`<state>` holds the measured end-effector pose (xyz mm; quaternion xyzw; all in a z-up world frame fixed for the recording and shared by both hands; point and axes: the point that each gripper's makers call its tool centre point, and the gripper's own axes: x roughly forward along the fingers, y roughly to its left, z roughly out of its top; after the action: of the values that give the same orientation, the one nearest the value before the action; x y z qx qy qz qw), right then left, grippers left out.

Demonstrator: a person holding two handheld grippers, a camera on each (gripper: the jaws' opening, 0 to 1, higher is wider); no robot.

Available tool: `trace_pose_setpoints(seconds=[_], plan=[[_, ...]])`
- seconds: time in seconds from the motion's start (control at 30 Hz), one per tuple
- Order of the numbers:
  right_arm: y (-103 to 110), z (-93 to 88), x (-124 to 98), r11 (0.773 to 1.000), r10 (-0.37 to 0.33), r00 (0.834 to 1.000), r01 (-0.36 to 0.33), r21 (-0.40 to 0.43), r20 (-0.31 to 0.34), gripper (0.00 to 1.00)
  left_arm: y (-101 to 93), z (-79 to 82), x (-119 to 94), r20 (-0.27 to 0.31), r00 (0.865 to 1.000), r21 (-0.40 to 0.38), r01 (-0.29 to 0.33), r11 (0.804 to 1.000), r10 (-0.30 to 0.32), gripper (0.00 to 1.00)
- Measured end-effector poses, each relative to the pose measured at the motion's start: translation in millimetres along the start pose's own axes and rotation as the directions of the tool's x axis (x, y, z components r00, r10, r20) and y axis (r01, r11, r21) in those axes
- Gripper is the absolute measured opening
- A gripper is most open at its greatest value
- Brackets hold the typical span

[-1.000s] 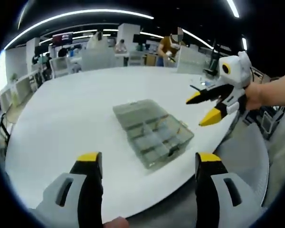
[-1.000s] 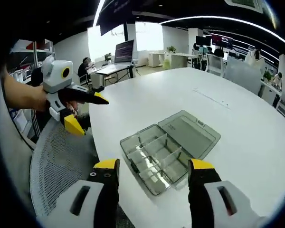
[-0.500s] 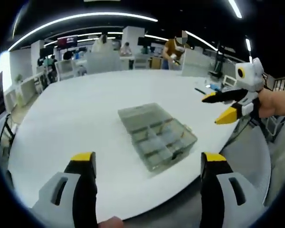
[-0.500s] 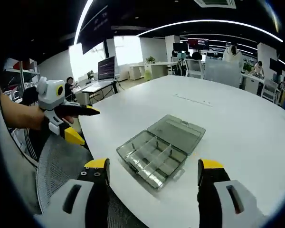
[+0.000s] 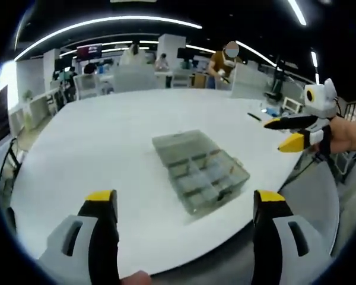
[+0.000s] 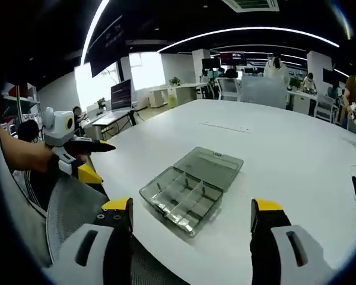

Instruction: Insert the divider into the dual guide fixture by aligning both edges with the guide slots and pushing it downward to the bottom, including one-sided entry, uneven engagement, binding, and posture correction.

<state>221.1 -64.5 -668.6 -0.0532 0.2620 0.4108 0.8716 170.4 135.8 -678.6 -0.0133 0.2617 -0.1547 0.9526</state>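
The clear compartment box [image 6: 188, 185] lies open near the edge of the white table [image 6: 296, 148], lid flat behind it, long axis running away from the person. Both grippers hang back off the table — left gripper [image 5: 184, 205] and right gripper [image 6: 190, 214] spread wide, holding nothing. Neither looks clearly nearer; the box sits between them, ahead.

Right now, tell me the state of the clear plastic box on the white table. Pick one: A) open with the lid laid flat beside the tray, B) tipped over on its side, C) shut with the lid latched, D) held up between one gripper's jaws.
A: the box lies open on the table, its lid flat beside the divided tray; both grippers are apart from it.
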Motion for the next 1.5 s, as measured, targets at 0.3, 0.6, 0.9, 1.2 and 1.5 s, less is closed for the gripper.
trace_pose_setpoints(seconds=[0.3, 0.6, 0.9, 1.2, 1.5], plan=[[-2.8, -1.5, -5.5, 0.996, -0.052, 0.999, 0.051, 0.067, 0.013, 0.85, 9.6, 5.3, -4.3, 0.009, 0.999, -0.023, -0.035, 0.999, 0.035, 0.95], [2.1, -11.4, -9.1, 0.991, -0.06, 0.998, 0.058, 0.121, 0.015, 0.87, 11.8, 3.1, -6.8, 0.006, 0.998, -0.028, -0.055, 0.998, 0.055, 0.99], [2.6, -26.9, -8.0, 0.985, -0.079, 0.997, 0.079, 0.155, -0.001, 0.89, 16.9, 2.2, -11.7, 0.012, 0.998, -0.047, -0.064, 0.997, 0.064, 0.99], [2.1, -30.2, -8.1, 0.984, -0.082, 0.997, 0.083, 0.16, -0.015, 0.88, 18.5, -1.2, -11.0, 0.0, 0.998, -0.069, -0.065, 0.995, 0.065, 0.99], [4.4, -34.7, -7.7, 0.985, -0.07, 0.997, 0.075, 0.156, -0.039, 0.88, 16.2, -5.3, -9.0, -0.018, 0.998, -0.063, -0.069, 0.996, 0.068, 0.99]])
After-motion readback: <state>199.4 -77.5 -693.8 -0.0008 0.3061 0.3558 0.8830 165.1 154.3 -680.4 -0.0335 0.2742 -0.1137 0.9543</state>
